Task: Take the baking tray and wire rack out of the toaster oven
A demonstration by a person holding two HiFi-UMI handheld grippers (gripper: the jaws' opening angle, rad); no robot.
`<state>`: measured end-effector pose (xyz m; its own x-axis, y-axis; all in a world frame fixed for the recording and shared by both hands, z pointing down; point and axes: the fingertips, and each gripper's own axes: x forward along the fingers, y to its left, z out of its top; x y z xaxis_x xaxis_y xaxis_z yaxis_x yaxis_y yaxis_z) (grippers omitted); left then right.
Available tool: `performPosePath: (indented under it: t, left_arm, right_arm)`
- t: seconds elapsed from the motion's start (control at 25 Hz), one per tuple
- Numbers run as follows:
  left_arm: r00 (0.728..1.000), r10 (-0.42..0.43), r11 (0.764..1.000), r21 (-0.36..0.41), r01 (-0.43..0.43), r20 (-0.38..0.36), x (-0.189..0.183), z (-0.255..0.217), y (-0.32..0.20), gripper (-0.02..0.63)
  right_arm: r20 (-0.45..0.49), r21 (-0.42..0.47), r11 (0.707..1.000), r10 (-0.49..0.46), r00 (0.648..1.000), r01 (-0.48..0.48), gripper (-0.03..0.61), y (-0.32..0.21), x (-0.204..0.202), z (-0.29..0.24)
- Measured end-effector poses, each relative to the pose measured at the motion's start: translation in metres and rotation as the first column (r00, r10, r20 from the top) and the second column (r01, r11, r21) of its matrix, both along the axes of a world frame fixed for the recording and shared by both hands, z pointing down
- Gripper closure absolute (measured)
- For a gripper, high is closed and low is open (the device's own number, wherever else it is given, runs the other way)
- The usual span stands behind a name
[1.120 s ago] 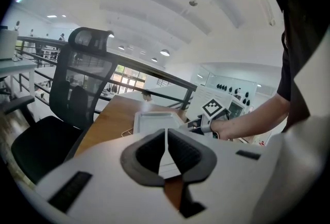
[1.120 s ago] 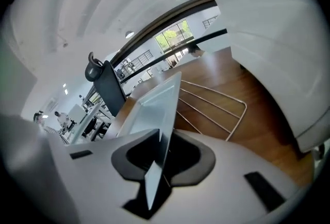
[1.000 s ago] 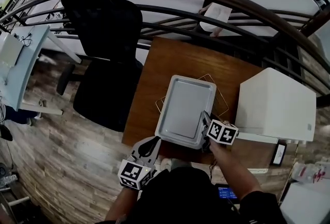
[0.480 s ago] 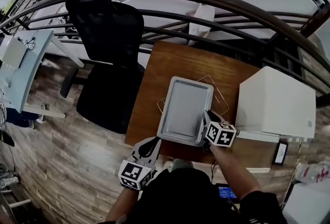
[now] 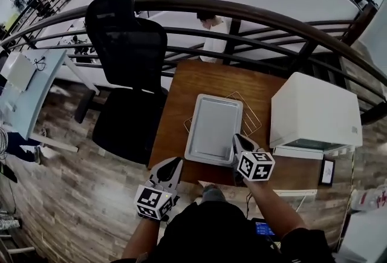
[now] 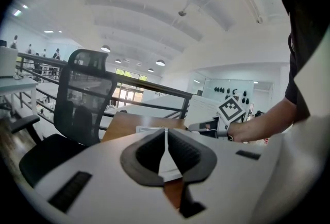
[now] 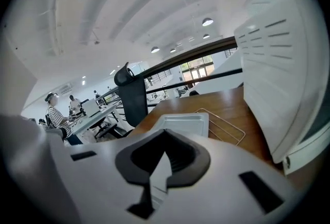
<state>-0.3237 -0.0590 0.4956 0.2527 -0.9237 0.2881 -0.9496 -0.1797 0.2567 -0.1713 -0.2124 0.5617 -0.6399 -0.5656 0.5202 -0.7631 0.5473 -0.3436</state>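
Baking tray (image 5: 213, 127) already out of the toaster oven (image 5: 314, 113): flat at the centre of the head view, on the wooden table (image 5: 205, 77), laid over the wire rack (image 5: 250, 112). With both pieces out, probably only a clean withdrawal left to do.

Lower left of centre: left gripper (image 5: 174, 164), clenched on nothing, jaws pressed together in its own view. Close to the tray's lower left corner in the picture, yet not touching it as far as that view tells. Keep it there, out of the way; no need to reach in.

Centre: tray lying lengthwise away from the body, near rim close to the table's front edge. Check for overhang before leaving. If any, push on the rim to ease the tray further in, not by dragging the rack beneath.

At the tray's lower right corner: right gripper (image 5: 237, 141), jaws just snapped closed with nothing between them. In the right gripper view, tray ahead of and below the tips, untouched. Draw back up and toward the body, clear of the rim, so as not to clip that corner and skate the tray over the wires.

Right of the tray: rack wires showing only along the tray's upper and right sides, the rest covered. Expect metal on metal to slide easily; avoid sideways knocks.

Far right: white oven standing on the table, apart from the tray, with the rack's right edge near it. Inside not visible from here, so impossible to confirm empty.
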Motion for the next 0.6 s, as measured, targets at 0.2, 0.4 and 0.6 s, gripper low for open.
performPosePath:
  t: [0.2,0.4,0.6]
  left_arm:
    - [1.000,-0.007,0.998,0.068,0.008,-0.016,0.004,-0.026,0.025,0.589]
    - [0.997,0.013,0.995,0.105,-0.006,-0.071,0.016,-0.034,0.051,0.589]
    - [0.996,0.034,0.994,0.106,-0.026,-0.083,0.027,-0.032,0.063,0.589]
  right_arm:
    - [0.062,0.038,0.998,0.037,0.997,-0.039,0.581,0.034,0.016,-0.026]
    - [0.066,0.107,0.994,0.009,0.998,-0.016,0.583,0.073,0.025,-0.037]
    - [0.064,0.142,0.989,0.030,0.997,-0.039,0.583,0.100,0.050,-0.050]
